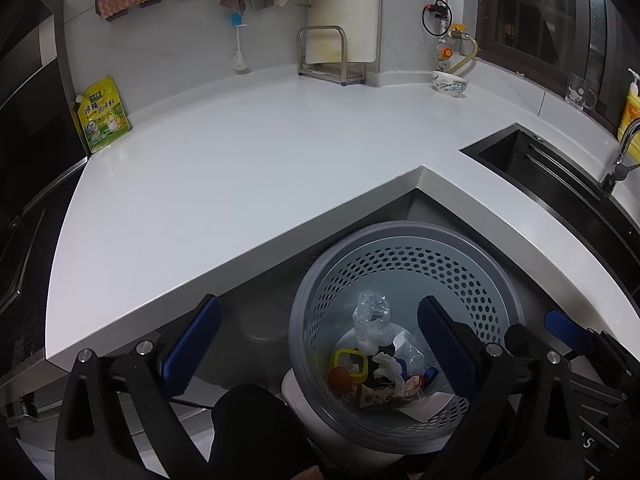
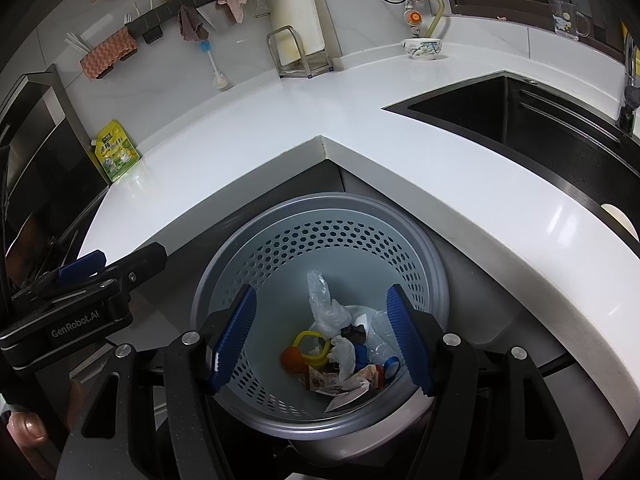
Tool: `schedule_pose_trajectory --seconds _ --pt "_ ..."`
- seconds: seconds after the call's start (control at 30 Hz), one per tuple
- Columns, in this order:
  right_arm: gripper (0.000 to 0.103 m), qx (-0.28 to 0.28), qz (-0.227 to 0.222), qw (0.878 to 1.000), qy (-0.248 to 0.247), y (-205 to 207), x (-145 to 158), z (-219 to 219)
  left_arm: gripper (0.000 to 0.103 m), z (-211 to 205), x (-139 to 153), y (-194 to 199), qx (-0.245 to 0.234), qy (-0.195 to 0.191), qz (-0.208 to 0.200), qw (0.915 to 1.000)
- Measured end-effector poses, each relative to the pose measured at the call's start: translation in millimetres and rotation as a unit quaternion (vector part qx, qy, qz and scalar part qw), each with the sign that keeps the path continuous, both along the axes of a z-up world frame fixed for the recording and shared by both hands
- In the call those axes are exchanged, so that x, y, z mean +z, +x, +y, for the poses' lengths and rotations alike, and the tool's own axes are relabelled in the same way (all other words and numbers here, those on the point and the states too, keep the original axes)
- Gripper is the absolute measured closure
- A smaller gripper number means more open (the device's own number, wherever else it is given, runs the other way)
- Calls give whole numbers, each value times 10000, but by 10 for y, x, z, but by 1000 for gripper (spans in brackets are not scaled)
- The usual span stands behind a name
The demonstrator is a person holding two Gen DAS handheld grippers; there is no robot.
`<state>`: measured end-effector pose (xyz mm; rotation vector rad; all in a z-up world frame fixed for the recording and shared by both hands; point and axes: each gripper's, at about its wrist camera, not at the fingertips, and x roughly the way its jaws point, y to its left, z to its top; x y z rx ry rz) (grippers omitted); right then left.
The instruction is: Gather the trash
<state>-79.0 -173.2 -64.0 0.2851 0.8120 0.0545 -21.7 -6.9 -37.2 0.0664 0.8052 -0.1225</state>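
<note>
The trash point(image 2: 340, 348) already lies in the bin point(image 2: 256, 240) below the tabletop's point(image 2: 400, 168) inner corner, the tabletop looks cleared, and both grippers point(image 1: 320, 344) point(image 2: 322, 340) hover above with fingers spread, empty.

Grey perforated bin point(image 2: 320, 240) stands upright below the counter corner, crumpled trash point(image 2: 340, 352) heaped inside

Glossy white countertop point(image 1: 240, 160); perforated matt plastic bin point(image 2: 320, 240).
</note>
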Motion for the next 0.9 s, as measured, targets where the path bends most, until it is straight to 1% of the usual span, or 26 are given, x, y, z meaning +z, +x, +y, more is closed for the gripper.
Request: schedule_pose_trajectory --seconds 0.9 --pt "38 15 6 10000 -7 1 -13 19 6 -6 -1 4 9 5 18 10000"
